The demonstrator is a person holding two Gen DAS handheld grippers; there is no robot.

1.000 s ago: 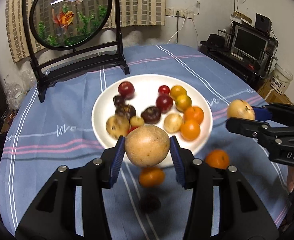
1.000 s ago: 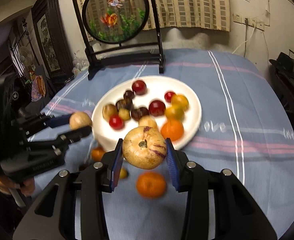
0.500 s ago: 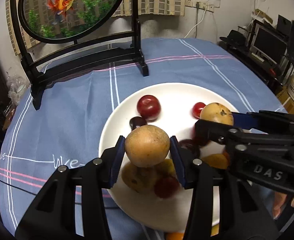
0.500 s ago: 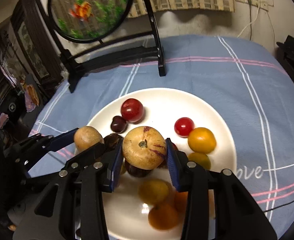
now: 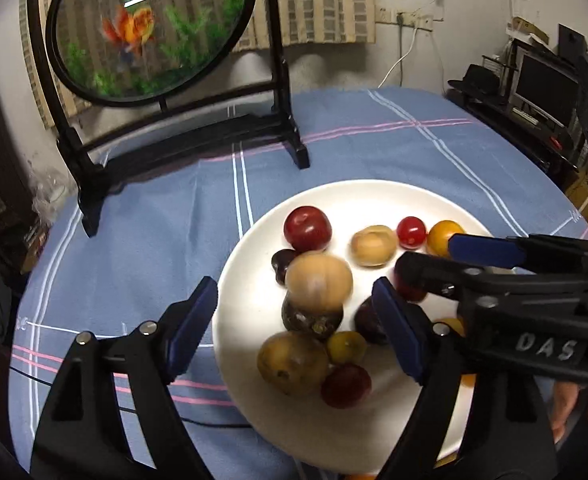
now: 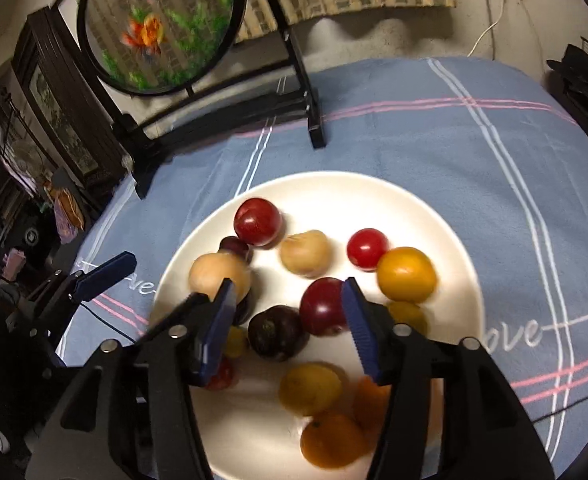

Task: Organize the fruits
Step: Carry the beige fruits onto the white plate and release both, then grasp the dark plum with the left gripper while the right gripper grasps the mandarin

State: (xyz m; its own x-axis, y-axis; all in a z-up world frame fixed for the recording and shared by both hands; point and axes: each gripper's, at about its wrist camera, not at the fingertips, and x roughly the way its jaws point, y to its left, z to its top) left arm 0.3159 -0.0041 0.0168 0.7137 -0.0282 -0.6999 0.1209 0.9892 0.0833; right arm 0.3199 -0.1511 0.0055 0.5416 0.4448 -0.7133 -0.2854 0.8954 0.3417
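A white plate [image 5: 353, 200] [image 6: 333, 192] on the blue tablecloth holds several red, dark, yellow and orange fruits. My left gripper [image 5: 294, 304] hovers over the plate's left part with its jaws opening. A blurred tan fruit [image 5: 318, 282] [image 6: 218, 276] lies loose between them on other fruit, clear of both pads. My right gripper [image 6: 288, 304] hangs over the plate's middle, its jaws also opening, and no pad touches fruit. A second tan fruit [image 6: 305, 253] [image 5: 373, 245] rests on the plate just beyond its tips. A red plum [image 5: 307, 228] sits behind.
A round goldfish screen [image 5: 150, 28] on a black stand [image 5: 297, 152] rises at the back of the table. A thin cable [image 5: 198, 422] crosses the cloth near the plate's front left. A desk with a monitor [image 5: 545, 84] stands at the right. Fingers of a hand [image 5: 573, 404] show lower right.
Both grippers moved forward over the plate, each carrying a tan fruit. Both then opened, and the two fruits now lie on the plate among the others.
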